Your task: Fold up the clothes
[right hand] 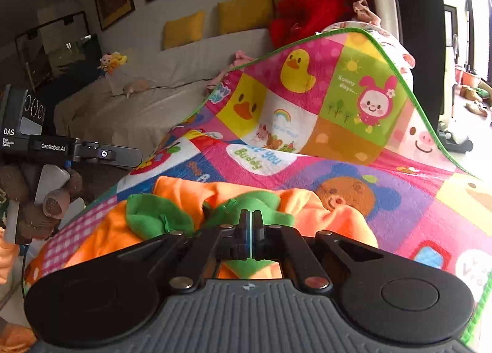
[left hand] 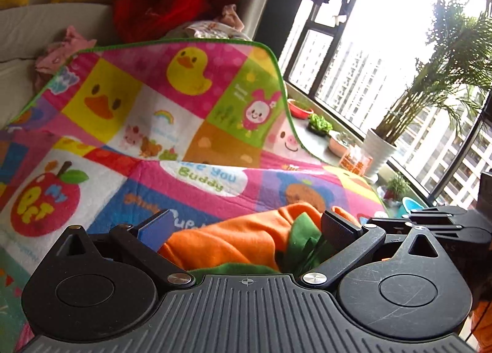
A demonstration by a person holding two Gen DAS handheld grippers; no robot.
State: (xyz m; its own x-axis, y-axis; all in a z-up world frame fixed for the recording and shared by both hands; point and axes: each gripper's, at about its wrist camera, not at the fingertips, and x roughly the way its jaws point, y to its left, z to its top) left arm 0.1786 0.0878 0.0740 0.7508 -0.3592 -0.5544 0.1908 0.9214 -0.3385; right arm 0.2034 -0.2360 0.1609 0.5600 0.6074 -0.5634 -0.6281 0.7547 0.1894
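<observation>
A large fleece blanket (right hand: 353,168) printed with bright cartoon squares of ducks, a rabbit and a bear, edged in green, covers the work surface; its far part rises over a heap against a pale fabric sofa (right hand: 147,107) carrying yellow cushions (right hand: 243,11). On the blanket's near part lies a crumpled orange fleece garment with green leaf-shaped trim (right hand: 190,199). Both claws point forward and downward at it. The left gripper (left hand: 246,224) stands wide open, its black fingers (left hand: 338,225) either side of the orange cloth, which bulges between them; the pads do not appear to press it. The right gripper (right hand: 251,224) is fully closed, fingers together at the green trim; whether it pinches cloth cannot be told.
</observation>
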